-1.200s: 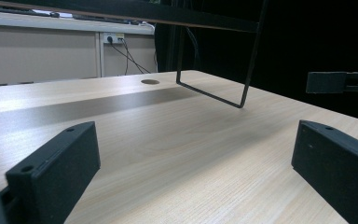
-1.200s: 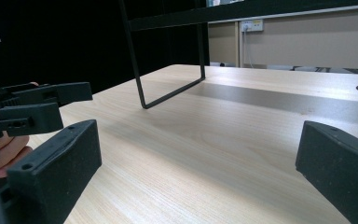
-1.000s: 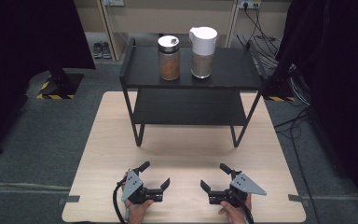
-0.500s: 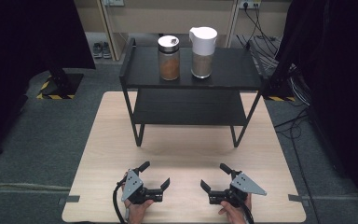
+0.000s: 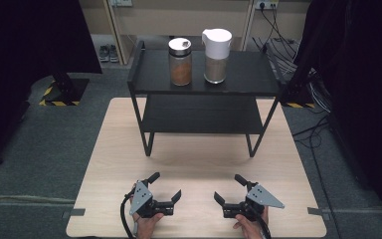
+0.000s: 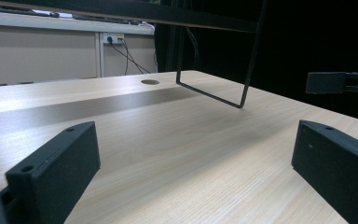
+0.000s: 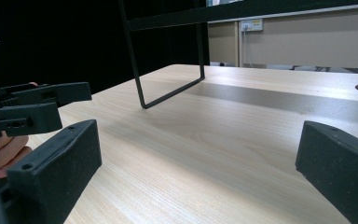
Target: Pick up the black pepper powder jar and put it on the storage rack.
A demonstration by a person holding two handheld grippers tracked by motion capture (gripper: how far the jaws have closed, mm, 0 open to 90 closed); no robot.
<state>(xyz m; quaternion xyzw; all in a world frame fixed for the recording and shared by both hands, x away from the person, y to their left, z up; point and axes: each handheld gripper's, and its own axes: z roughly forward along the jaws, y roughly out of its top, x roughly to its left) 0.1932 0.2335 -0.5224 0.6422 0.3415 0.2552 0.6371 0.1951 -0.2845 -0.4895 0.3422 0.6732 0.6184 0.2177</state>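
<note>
— Nothing has moved: left gripper and right gripper rest low on the table, facing each other.
— Jaws?
— Both spread wide, empty. Jars stand on the rack, well apart.

The table is showing pale wood with a fine grain. The shelf is showing black. One jar is wearing a silvery lid over orange-brown filling; the other jar is wearing a white lid over greyish-brown filling. Both grippers are showing black jaws and grey plates. The floor is looking grey.
</note>
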